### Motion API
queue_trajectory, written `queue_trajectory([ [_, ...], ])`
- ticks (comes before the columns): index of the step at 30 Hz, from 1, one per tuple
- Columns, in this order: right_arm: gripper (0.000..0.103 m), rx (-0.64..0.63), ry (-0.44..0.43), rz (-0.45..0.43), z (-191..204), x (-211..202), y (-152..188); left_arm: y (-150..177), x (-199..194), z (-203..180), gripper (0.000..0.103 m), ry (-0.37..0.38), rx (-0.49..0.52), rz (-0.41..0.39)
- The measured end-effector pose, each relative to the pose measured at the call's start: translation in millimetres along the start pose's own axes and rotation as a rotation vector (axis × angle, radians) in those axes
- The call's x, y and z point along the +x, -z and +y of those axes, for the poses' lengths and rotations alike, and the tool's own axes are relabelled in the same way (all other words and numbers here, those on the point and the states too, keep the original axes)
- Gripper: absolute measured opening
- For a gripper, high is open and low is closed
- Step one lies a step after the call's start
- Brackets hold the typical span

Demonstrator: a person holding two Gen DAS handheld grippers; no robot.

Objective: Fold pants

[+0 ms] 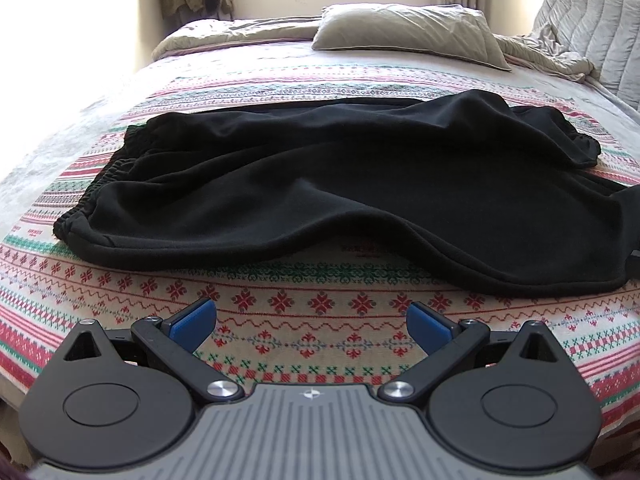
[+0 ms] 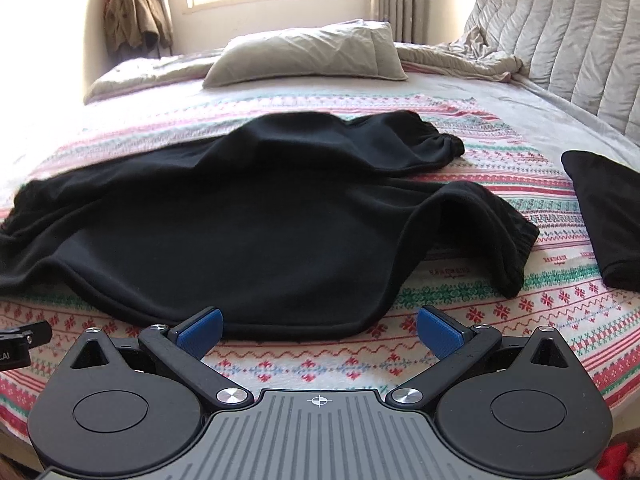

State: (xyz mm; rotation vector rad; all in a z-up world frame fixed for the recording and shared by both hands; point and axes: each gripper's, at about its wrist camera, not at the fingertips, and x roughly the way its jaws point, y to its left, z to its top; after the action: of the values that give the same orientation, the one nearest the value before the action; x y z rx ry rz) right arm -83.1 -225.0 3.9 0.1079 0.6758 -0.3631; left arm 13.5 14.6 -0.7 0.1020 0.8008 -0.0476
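Note:
Black pants (image 1: 340, 184) lie rumpled across a patterned bedspread (image 1: 312, 312), elastic waistband at the left, the two cuffed legs at the right (image 2: 512, 240). My left gripper (image 1: 311, 322) hovers open just short of the pants' near hem, blue pads wide apart, nothing between them. My right gripper (image 2: 319, 330) is open too, its left pad close to the near hem of the pants (image 2: 260, 216), not gripping the cloth. A corner of the other gripper shows at the left edge of the right wrist view.
A second folded black garment (image 2: 608, 212) lies at the right on the bedspread (image 2: 520, 312). A grey pillow (image 1: 404, 32), crumpled grey bedding (image 2: 472, 56) and a quilted headboard cushion (image 2: 560, 40) sit at the far end. Clothes hang by the window (image 2: 132, 12).

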Motion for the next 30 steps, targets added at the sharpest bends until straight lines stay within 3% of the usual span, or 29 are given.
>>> queue_trajectory([
  [2,0.103,-0.007,-0.035,-0.072,-8.3,-5.0,2.3,-2.3,-0.8,4.6,0.103,-0.005,0.009,-0.005],
  [4,0.103,-0.065,-0.002,-0.100,-10.9,-8.1,1.0,-5.8,-0.9,12.8,0.103,-0.020,0.010,-0.007],
  [6,0.103,-0.101,0.038,-0.094,-16.4,-9.1,-3.8,-9.9,0.6,25.3,0.103,-0.017,-0.008,0.003],
  [11,0.103,-0.057,-0.010,-0.042,-48.0,-11.3,-23.7,-22.0,12.9,67.5,0.103,0.062,-0.101,0.096],
  [19,0.103,0.067,0.043,0.023,-106.4,-1.5,-44.6,-32.0,29.0,122.2,0.103,0.030,-0.201,0.124],
  [26,0.103,0.220,0.078,0.071,-155.3,17.1,-28.7,-11.8,38.8,184.6,0.103,0.072,-0.421,0.081],
  [30,0.103,0.264,0.079,0.110,-171.3,27.4,-15.9,-1.1,42.1,212.4,0.099,0.148,-0.567,0.047],
])
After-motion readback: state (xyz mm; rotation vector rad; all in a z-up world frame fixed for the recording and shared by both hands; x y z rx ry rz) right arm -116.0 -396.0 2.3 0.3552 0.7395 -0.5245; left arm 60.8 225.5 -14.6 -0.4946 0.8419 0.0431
